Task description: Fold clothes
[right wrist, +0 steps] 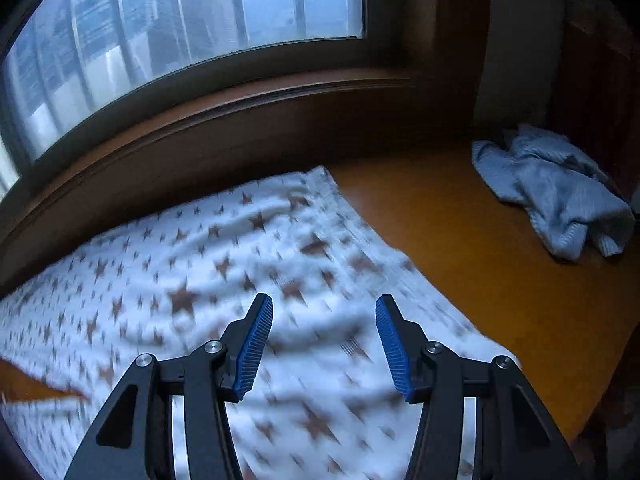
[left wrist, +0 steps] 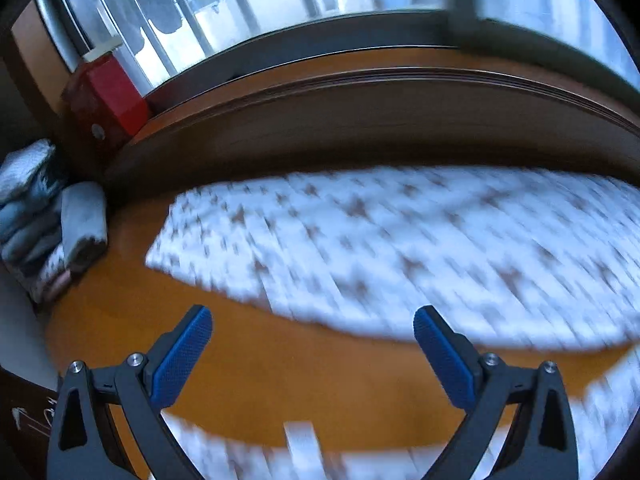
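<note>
A white garment with brown stars (left wrist: 400,248) lies spread on the orange wooden table (left wrist: 320,392), blurred by motion in the left wrist view. It also shows in the right wrist view (right wrist: 200,272), where its right edge runs diagonally. My left gripper (left wrist: 312,320) is open and empty above the bare table, just in front of the garment's near edge. My right gripper (right wrist: 324,308) is open and empty, hovering over the garment's right part.
A stack of folded clothes (left wrist: 44,220) sits at the table's far left, beside a red box (left wrist: 108,96) on the window ledge. A crumpled grey-blue cloth (right wrist: 556,192) lies at the far right. The wooden window sill (right wrist: 200,120) borders the table's back.
</note>
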`<state>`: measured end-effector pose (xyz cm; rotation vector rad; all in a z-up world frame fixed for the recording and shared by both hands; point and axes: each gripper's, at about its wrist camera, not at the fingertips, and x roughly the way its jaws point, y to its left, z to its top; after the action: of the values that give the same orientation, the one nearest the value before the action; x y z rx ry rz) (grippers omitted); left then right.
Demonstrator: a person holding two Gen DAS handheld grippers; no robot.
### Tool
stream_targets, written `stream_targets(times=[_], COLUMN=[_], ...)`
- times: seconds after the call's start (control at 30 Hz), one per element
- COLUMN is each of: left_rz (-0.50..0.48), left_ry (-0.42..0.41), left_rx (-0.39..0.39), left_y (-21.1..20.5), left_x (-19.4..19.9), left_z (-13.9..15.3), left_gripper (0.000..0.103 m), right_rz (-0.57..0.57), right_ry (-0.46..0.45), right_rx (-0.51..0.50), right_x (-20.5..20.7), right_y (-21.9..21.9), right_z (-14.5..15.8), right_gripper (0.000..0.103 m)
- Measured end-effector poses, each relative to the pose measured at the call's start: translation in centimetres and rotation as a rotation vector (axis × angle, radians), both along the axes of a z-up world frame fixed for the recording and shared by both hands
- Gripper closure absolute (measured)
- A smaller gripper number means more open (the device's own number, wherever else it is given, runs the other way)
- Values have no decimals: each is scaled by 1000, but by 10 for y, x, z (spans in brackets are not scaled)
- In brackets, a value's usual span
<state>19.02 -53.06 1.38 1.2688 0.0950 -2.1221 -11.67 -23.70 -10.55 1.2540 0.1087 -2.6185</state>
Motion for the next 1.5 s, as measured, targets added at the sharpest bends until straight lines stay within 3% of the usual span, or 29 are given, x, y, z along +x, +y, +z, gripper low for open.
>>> stream_targets(times=[0.17,0.37,0.57,0.67,0.83,0.93,1.1,1.23,1.37,1.5], left_rz=[-58,-13,38,49,63,22,-94,-176,-258,-314], left_ry=[-30,-70,-85,-72,-88,-30,98,154,163,148], left_rx=[53,27,8,-2,-67,-52,10,51,82,103], left_y=[67,40,7,-2,0,19,80,132,179,205], left_x=[52,68,83,87,87,91,90,79,62,57], left_z=[-11,-38,-59,-58,-55,-44,-23,-19,-23,-27], left_gripper=[0,0,0,0,1,1,1,1,1,1], right_rz=[7,-44,-184,-185,-41,104,415,655,771,837], right_ry=[8,-30,-83,-89,-70,-10,-39,63,201,259], right_rx=[62,145,66,70,76,44,-33,200,404,481], right_x=[34,62,92,101,115,133,173,219,239,242], right_y=[30,45,63,58,47,49,37,7,-1,-3], right_z=[-10,-36,-37,-36,-26,-7,3,-9,-33,-51], right_gripper=[50,50,50,48,48,47,47,47,47,47])
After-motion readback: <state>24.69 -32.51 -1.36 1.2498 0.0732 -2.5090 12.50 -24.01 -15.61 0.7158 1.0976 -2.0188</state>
